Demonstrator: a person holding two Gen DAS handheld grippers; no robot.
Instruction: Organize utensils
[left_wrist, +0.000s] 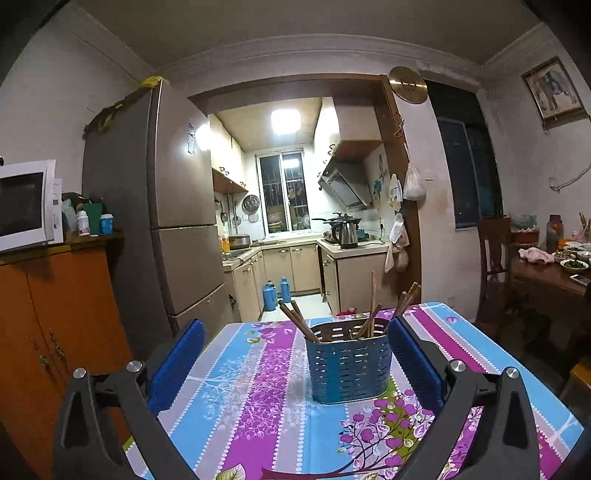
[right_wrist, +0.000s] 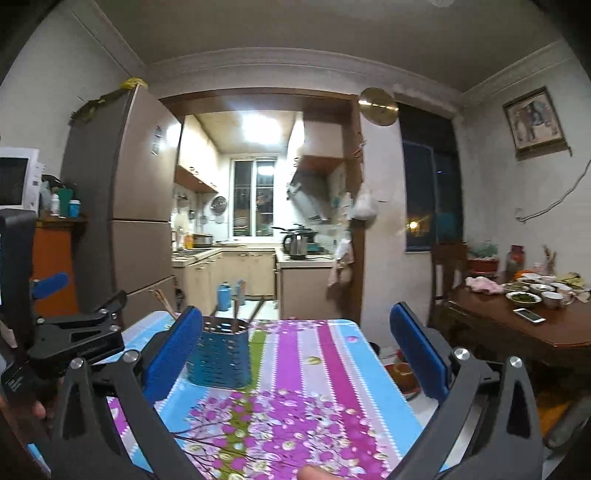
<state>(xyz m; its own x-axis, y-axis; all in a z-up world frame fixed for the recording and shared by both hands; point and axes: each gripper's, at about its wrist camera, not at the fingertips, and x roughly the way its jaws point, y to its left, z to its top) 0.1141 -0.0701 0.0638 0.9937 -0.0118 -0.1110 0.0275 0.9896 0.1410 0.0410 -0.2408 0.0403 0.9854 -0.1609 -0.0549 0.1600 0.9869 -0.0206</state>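
Chopsticks (left_wrist: 295, 320) stand leaning every which way in a blue slotted holder (left_wrist: 349, 363) on the counter (left_wrist: 258, 387) with its striped, flowered cloth. From the left wrist, the left gripper (left_wrist: 295, 365) has its blue fingers (left_wrist: 177, 365) spread wide, nothing pinched; the holder sits between them, just beside the right-hand one, without clearly touching it. No writing is readable.

From the right wrist, the right gripper (right_wrist: 295, 354) likewise stands spread and empty. The holder (right_wrist: 221, 356) with its chopsticks (right_wrist: 236, 312) shows just behind the left-hand finger (right_wrist: 170, 354), partly hidden by it. The left gripper (right_wrist: 79, 332) appears beyond, at the frame's left.
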